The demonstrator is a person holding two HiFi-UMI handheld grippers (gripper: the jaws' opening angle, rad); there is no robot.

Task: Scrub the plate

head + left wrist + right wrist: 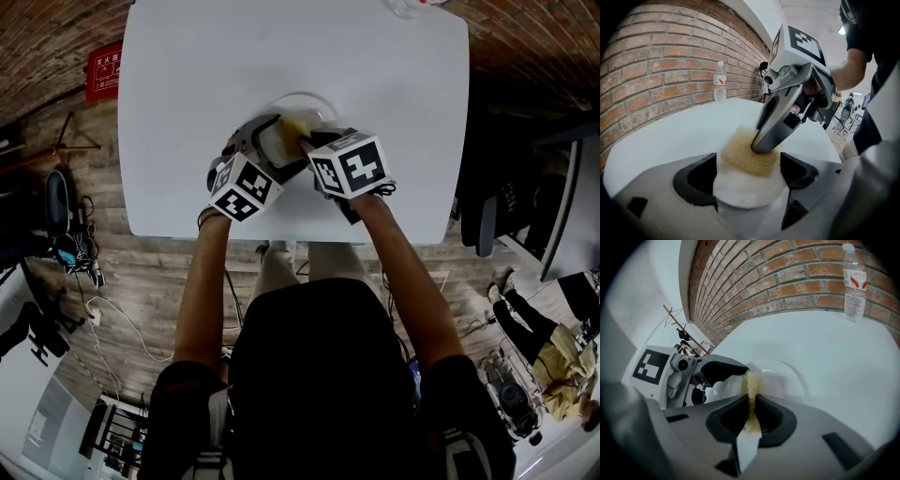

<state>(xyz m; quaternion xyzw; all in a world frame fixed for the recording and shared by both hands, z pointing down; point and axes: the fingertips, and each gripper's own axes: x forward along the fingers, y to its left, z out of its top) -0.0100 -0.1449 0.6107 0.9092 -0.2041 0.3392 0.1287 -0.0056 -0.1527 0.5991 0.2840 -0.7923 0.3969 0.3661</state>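
The plate (745, 192), white and shallow, is sitting toward the middle of the white bench (187, 94), just beyond the person's two hands, and whether its near edge is being lifted off the surface is not something I can tell. The left tool (746, 178) is gripping it by the near rim, its two dark pads closing against the plate's left and right sides; I judge this hold is there to keep the plate from sliding or spinning while pressure is being applied. A yellowish, coarse sponge (750, 152) is lying flat on the plate's face, covering its far half in the left gripper view. The right tool (751, 413) is coming in from the right, pinching that sponge tightly, so that only a thin yellow strip is showing between its pressed-together pads, and its tip is bearing down onto the plate. Holding the sponge by a narrow fold probably lets the rest of it spread across the surface as it is being rubbed. The scrubbing step looks to be under way, and I am not making out any dirt on the bare white part of the plate. Farther off, a clear water bottle (855, 282) is standing upright at the far edge of the bench, close against a brick wall (656, 70), well apart from the work.
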